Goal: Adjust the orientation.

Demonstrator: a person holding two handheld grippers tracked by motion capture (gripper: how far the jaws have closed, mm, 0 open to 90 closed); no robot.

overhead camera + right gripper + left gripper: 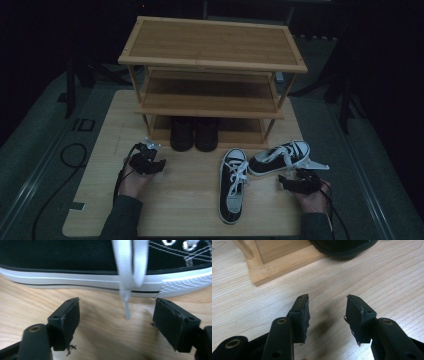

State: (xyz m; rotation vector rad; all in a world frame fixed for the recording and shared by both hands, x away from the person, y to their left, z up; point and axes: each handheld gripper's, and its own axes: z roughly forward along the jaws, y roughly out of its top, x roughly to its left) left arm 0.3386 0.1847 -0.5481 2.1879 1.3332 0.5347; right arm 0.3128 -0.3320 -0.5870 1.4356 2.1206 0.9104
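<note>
Right claw (116, 322) is standing apart, gripping nothing — a white lace end (127, 311) is hanging between its jaws, just short of the black-and-white sneaker (279, 157) lying on the bench (185, 200). Left claw (327, 315) is gaping too, empty, near the shoe rack (212, 65).

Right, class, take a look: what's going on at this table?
A person sits at a wooden table with a gripper in each hand, facing a three-shelf wooden rack. Two black boots stand on the rack's bottom shelf. Two black-and-white sneakers lie on the table: one points toward the rack, the other lies crosswise. The right gripper is open beside the crosswise sneaker, a lace hanging in front of it. The left gripper is open over bare table near the rack.
</note>
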